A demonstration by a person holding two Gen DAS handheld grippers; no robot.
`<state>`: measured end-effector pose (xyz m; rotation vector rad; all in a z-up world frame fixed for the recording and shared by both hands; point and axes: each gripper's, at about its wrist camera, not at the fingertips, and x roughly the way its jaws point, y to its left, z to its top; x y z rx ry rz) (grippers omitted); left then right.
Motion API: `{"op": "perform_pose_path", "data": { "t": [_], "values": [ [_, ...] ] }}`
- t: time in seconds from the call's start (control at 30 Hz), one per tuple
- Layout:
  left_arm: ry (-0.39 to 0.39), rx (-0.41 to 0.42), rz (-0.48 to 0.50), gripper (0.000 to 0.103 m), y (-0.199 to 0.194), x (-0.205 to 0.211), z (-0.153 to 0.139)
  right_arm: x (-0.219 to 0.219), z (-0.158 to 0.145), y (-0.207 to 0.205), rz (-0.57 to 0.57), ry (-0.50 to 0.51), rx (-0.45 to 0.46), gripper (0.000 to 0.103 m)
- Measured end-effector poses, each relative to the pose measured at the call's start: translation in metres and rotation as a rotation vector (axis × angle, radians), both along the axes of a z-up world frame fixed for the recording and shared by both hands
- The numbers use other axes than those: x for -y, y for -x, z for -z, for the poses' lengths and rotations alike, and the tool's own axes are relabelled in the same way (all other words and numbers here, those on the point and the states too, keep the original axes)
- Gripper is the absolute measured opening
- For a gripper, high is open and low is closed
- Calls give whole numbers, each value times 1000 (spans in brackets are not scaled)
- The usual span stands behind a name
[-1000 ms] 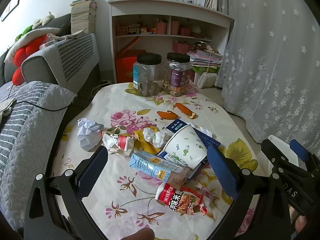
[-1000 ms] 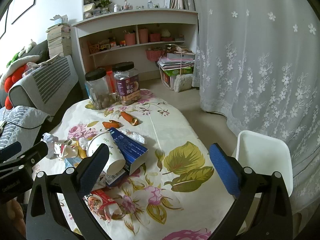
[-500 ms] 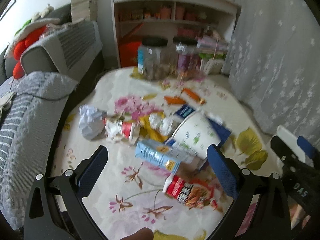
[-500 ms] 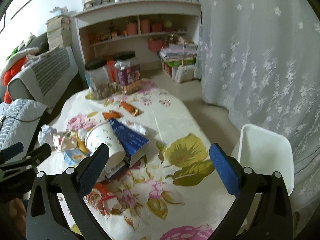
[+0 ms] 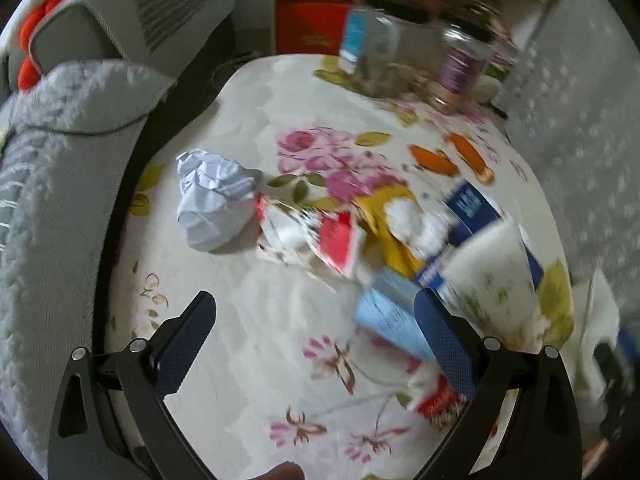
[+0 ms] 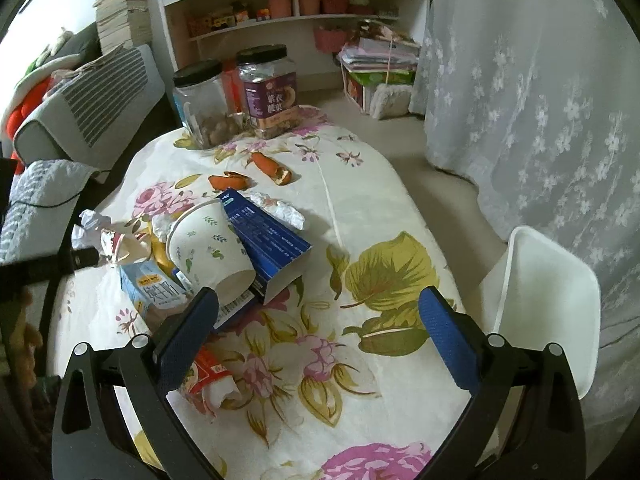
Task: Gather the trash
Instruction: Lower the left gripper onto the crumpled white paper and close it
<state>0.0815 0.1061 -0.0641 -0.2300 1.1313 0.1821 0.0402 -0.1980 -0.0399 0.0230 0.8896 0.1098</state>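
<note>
Broadly, one flowered bench (image 6: 360, 216) carries the trash ahead of both tools. One white bin (image 6: 544, 296) stands off the bench edge, right of the right tool (image 6: 318, 320), its inside hidden. Two black-lidded jars (image 6: 266, 92) stand far ahead; the left one holds brown nuts. Trash, piled just ahead-left of the right tool: one paper cup (image 6: 208, 252) on its side, one blue box (image 6: 268, 248) touching it, one pale-blue carton (image 6: 150, 286), one paper ball (image 5: 212, 200), two orange peels (image 6: 272, 168). Left tool (image 5: 314, 328) gapes wide, empty, over bare cloth; right tool likewise spread and empty.
</note>
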Motion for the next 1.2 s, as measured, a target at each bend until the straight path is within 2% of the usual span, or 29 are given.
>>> {"op": "perform_pose_path", "data": {
  "t": [0.13, 0.33, 0.43, 0.53, 0.63, 0.7, 0.8, 0.87, 0.93, 0.97, 1.0, 1.2],
  "values": [
    [25, -8, -68, 96, -22, -33, 7, -4, 8, -8, -2, -24, -47, 96],
    [52, -35, -112, 96, -50, -64, 25, -20, 13, -17, -34, -3, -42, 96],
    [4, -62, -116, 96, -58, -69, 37, -27, 18, -22, -50, -16, -53, 96],
    [-55, -46, -89, 83, -59, -66, 34, -35, 21, -27, -67, -16, -64, 96],
    [-70, -34, -67, 70, -59, -67, 29, -42, 24, -30, -80, -6, -68, 96],
    [-89, -29, -40, 70, -61, -72, 31, -43, 26, -32, -79, -5, -71, 96],
    [-113, -46, -25, 76, -63, -75, 40, -42, 27, -33, -69, -23, -81, 96],
    [-81, -104, -24, 77, -65, -80, 53, -42, 28, -33, -65, -28, -86, 96],
    [-70, -125, -43, 76, -65, -85, 59, -41, 27, -33, -62, -25, -83, 96],
    [-53, -121, -49, 65, -65, -88, 59, -41, 26, -33, -60, -26, -80, 96],
    [-36, -114, -53, 59, -65, -89, 56, -40, 26, -32, -60, -27, -78, 96],
    [-18, -33, -56, 48, -59, -84, 30, -35, 23, -38, -38, -48, -91, 96]
  ]
}}
